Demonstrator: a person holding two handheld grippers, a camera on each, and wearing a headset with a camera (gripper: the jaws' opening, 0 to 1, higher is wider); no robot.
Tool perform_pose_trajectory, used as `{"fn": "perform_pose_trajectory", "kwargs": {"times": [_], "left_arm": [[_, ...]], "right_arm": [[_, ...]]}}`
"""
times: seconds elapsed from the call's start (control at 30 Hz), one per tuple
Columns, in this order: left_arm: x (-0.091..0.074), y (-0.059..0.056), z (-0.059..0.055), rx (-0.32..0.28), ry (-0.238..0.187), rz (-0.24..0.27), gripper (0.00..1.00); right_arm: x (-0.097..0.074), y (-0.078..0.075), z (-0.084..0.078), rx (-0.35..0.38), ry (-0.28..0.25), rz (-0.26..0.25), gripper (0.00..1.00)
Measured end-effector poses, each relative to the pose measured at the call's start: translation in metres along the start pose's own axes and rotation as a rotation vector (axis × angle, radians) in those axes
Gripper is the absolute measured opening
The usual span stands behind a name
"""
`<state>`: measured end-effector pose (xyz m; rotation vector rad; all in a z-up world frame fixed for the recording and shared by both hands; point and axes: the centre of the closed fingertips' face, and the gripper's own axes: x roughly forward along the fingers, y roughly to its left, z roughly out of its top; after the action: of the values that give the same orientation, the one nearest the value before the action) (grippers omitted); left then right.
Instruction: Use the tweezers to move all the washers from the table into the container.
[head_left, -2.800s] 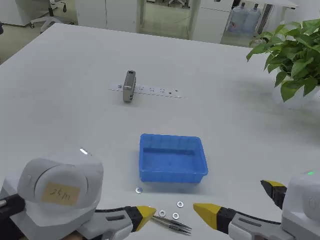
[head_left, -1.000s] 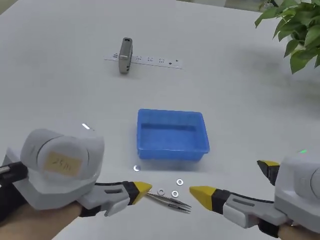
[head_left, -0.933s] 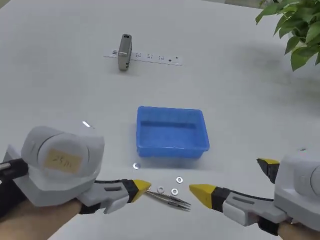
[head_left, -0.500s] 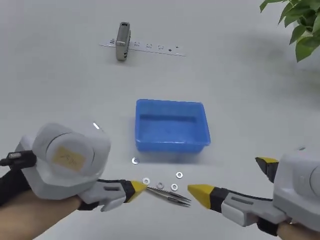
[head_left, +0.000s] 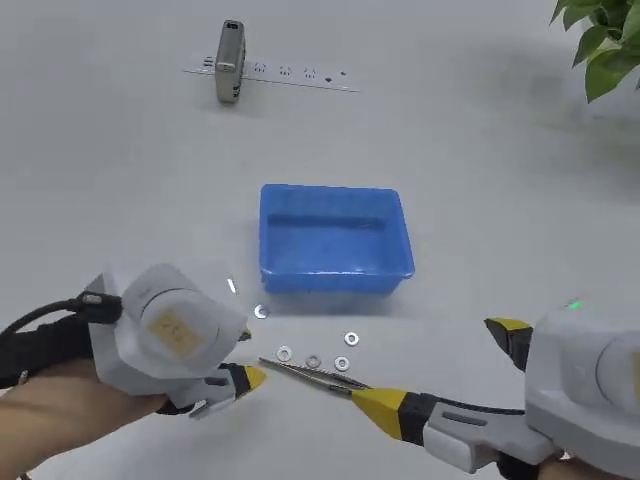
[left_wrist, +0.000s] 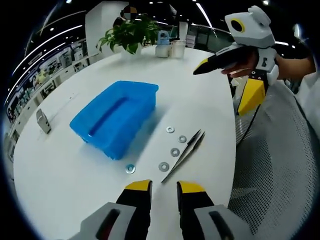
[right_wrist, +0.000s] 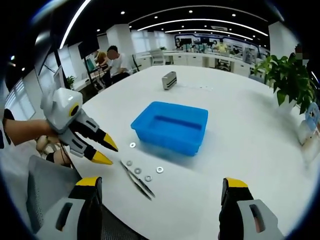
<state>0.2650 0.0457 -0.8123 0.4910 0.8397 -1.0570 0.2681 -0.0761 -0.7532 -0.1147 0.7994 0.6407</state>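
Several small metal washers (head_left: 313, 362) (left_wrist: 175, 151) (right_wrist: 137, 170) lie loose on the white table in front of the blue container (head_left: 335, 240) (left_wrist: 115, 120) (right_wrist: 170, 125), which looks empty. Thin steel tweezers (head_left: 315, 375) (left_wrist: 184, 155) (right_wrist: 136, 180) lie flat beside the washers. My left gripper (head_left: 248, 358) (left_wrist: 164, 187) (right_wrist: 106, 152) hovers at the tweezers' near end, jaws a little apart and holding nothing. My right gripper (head_left: 445, 372) (right_wrist: 160, 183) (left_wrist: 225, 85) stands wide open to the right of the tweezers, also holding nothing.
A white power strip (head_left: 280, 72) with a grey adapter (head_left: 230, 60) plugged into it lies at the far side of the table. A potted plant (head_left: 605, 45) (right_wrist: 290, 75) stands at the far right. People sit in the background (right_wrist: 115, 57).
The head camera has tilted down. My left gripper has turned and drawn back a little to the left of the tweezers. My right gripper's near jaw has edged left and lower.
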Motion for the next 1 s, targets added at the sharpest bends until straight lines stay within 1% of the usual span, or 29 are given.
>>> {"fn": "perform_pose_trajectory", "kwargs": {"times": [0.03,0.1,0.13,0.17,0.2,0.23,0.3,0.4,0.43,0.47,0.53,0.57,0.67,0.77,0.8,0.83,0.87,0.9,0.97,1.0], "left_arm": [[0.004,-0.001,-0.001,0.01,0.01,-0.011,0.16],[0.008,-0.001,-0.002,0.018,0.013,-0.02,0.15],[0.01,-0.002,-0.002,0.022,0.014,-0.036,0.14],[0.011,-0.002,-0.002,0.03,0.011,-0.041,0.12],[0.012,-0.002,-0.001,0.042,0.009,-0.046,0.1],[0.013,-0.003,-0.002,0.063,0.016,-0.058,0.08],[0.016,-0.003,-0.003,0.081,0.021,-0.069,0.07],[0.019,-0.006,-0.005,0.087,0.031,-0.096,0.06],[0.019,-0.006,-0.002,0.107,0.012,-0.094,0.04],[0.019,-0.007,-0.004,0.108,0.018,-0.096,0.04],[0.019,-0.006,-0.003,0.114,0.021,-0.092,0.02],[0.018,-0.007,-0.003,0.121,0.02,-0.095,0.01],[0.018,-0.011,-0.004,0.153,0.029,-0.093,0.0],[0.017,-0.014,-0.003,0.169,0.03,-0.088,0.0],[0.017,-0.015,-0.003,0.173,0.032,-0.089,0.0],[0.015,-0.018,-0.001,0.19,0.03,-0.089,0.0],[0.014,-0.02,0.001,0.194,0.027,-0.088,0.0],[0.012,-0.022,0.003,0.195,0.028,-0.091,0.0],[0.01,-0.026,0.006,0.195,0.032,-0.095,0.0],[0.008,-0.026,0.009,0.195,0.034,-0.09,0.0]], "right_arm": [[0.001,0.001,-0.001,-0.003,0.004,0.0,0.99],[0.001,0.002,-0.002,-0.004,0.01,0.003,0.99],[0.0,0.003,-0.002,-0.003,0.009,0.004,0.99],[0.0,0.003,-0.002,-0.001,0.009,0.005,0.99],[0.0,0.004,-0.002,0.0,0.01,0.005,0.99],[0.0,0.004,-0.003,0.002,0.012,0.005,0.99],[0.001,0.007,-0.004,0.003,0.02,0.012,0.99],[0.003,0.012,-0.006,-0.003,0.029,0.027,0.99],[0.004,0.014,-0.006,-0.007,0.033,0.031,0.99],[0.005,0.015,-0.007,-0.011,0.035,0.035,0.99],[0.009,0.019,-0.011,-0.028,0.057,0.056,0.95],[0.011,0.02,-0.014,-0.035,0.067,0.061,0.94],[0.013,0.024,-0.014,-0.047,0.068,0.084,0.91],[0.014,0.028,-0.013,-0.063,0.071,0.109,0.89],[0.015,0.029,-0.013,-0.074,0.071,0.117,0.88],[0.015,0.03,-0.014,-0.083,0.076,0.126,0.86],[0.016,0.032,-0.016,-0.099,0.084,0.145,0.84],[0.016,0.032,-0.017,-0.113,0.09,0.152,0.8],[0.017,0.034,-0.021,-0.168,0.114,0.18,0.77],[0.018,0.035,-0.022,-0.204,0.121,0.191,0.73]]}}
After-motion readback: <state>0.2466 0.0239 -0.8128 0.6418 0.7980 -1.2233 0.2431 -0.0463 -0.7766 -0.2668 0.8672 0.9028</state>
